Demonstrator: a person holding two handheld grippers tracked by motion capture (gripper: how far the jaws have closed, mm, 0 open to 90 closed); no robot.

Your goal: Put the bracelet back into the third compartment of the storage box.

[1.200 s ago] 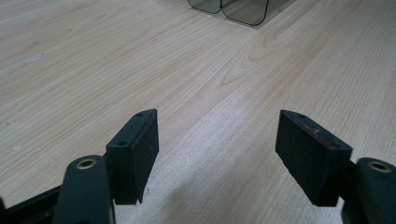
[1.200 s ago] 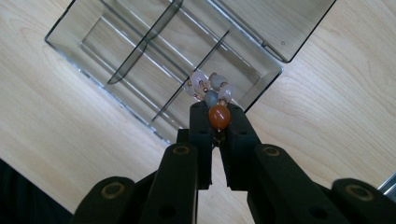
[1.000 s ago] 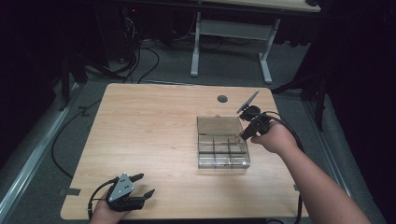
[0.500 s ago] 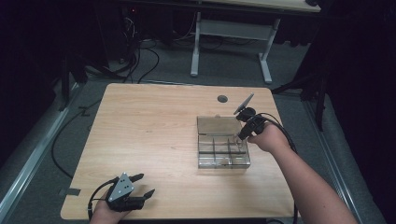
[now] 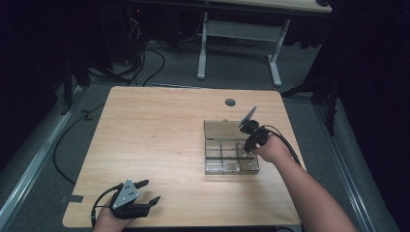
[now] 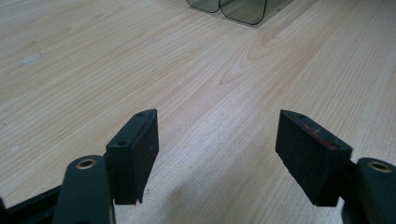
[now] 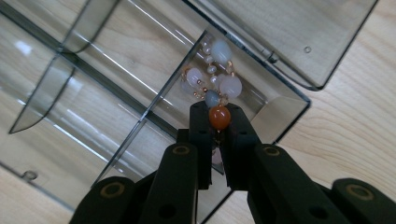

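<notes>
**One bead in the pinch, the rest of the string hanging loose**

One orange bead is all the right gripper [image 7: 219, 122] has hold of: its jaws are pressed together on that bead of the beaded string [image 7: 214, 81], while the pale pink, white and grey beads hang free beyond the tips. In the high view this gripper [image 5: 245, 140] sits over the right end of the clear compartment box [image 5: 231, 153], whose lid [image 7: 299, 32] lies open and flat on the table [image 5: 159, 125] behind it. The string dangles over a compartment at a corner of the box, beside the hinge; whether the lowest beads touch the floor of that compartment is hard to tell.

The main risk, as I judge it, is the grip itself. A round bead between flat pads can roll or squirt out, and the string would then fall wherever it hangs. Since it hangs right by a divider [image 7: 159, 100], loose beads could drape across the wall and end up split between two compartments. Releasing too high could let the beads bounce out over the low rim. A sideways drag could also nudge the light box across the wood, as nothing steadies it.

The left gripper [image 6: 219, 154] rests spread wide and empty near the table's front edge [image 5: 140, 198], well apart from the box, so it offers no help.
</notes>
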